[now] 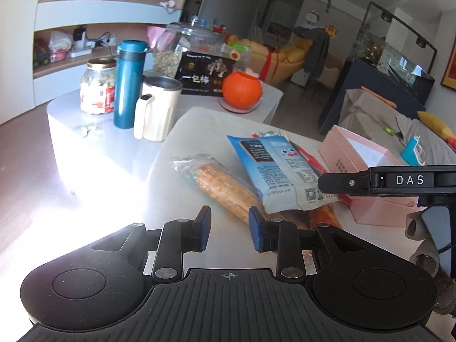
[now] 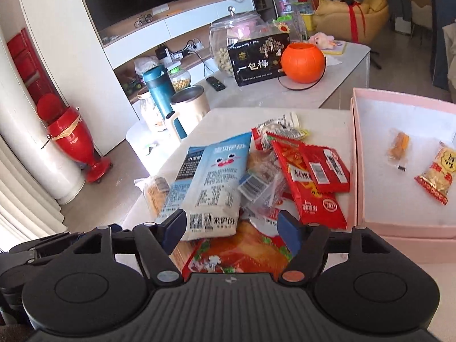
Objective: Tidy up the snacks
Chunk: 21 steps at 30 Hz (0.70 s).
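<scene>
A heap of snack packets is being shown on the white table [image 2: 322, 119], just left of the pink box [image 2: 356, 154]; a blue-and-white packet [image 2: 216, 182] is lying on top of the heap, with red packets [image 2: 310, 179] fanned out to its right and an orange-printed bag [image 2: 242, 253] tucked under its near end. A long clear-wrapped biscuit roll [image 1: 222, 182] is being seen partly covered by the blue-and-white packet, at the heap's left edge. Two small snacks are being kept inside the pink box: a yellow packet [image 2: 439, 173] and a little clear-wrapped piece [image 2: 399, 145], well apart from each other.

The right gripper [image 2: 232, 223] is being held over the near end of the heap with its jaws standing wide apart; nothing is being pressed between the pads, though the blue-and-white packet's bottom edge is being framed by them. The left gripper [image 1: 229, 226] is being held just above the table at the near end of the biscuit roll; a narrow gap is being left between its blue pads, which is as close as they come, and nothing is being clamped.

Beyond, an orange pumpkin bucket [image 2: 303, 62], a black snack box [image 2: 256, 59], a teal flask [image 1: 128, 85] and a cream mug [image 1: 156, 108] are being kept on the farther table.
</scene>
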Tool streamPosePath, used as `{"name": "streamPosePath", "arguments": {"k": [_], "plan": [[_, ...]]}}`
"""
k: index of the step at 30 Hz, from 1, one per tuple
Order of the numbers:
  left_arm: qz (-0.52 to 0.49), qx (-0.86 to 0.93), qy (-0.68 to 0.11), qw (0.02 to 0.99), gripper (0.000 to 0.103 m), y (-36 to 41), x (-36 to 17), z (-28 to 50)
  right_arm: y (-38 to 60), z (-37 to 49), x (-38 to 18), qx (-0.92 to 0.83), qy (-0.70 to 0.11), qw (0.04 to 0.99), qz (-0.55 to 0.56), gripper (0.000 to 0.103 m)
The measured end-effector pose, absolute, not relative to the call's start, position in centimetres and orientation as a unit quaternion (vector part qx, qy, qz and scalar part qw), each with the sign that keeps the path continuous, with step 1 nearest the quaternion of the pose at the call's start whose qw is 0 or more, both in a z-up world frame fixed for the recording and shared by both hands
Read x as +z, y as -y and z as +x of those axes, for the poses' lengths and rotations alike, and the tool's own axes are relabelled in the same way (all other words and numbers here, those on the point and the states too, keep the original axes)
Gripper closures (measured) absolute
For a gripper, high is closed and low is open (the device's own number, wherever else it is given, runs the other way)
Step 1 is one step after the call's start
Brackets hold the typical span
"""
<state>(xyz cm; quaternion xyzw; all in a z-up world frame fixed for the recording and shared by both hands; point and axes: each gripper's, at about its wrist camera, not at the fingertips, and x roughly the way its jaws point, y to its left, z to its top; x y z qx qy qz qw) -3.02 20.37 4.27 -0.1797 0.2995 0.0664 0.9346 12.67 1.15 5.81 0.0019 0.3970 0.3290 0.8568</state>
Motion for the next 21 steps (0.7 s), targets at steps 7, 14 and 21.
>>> {"name": "streamPosePath", "arguments": {"k": [7, 14, 21], "plan": [[-0.232, 0.052, -0.303, 0.923, 0.071, -21.4, 3.6, -2.3, -1.5, 12.8, 3.1, 0.319, -0.429, 0.845, -0.027, 0.028], [-0.221, 0.040, -0.298, 0.928, 0.071, -19.8, 3.8, 0.0, 2.2, 13.0, 1.2, 0.286, -0.434, 0.854, 0.003, 0.019], [-0.227, 0.066, -0.280, 0.930, 0.071, -20.3, 4.5, -0.1, -0.3, 13.5, 1.1, 0.282, -0.434, 0.855, 0.034, 0.012]]}}
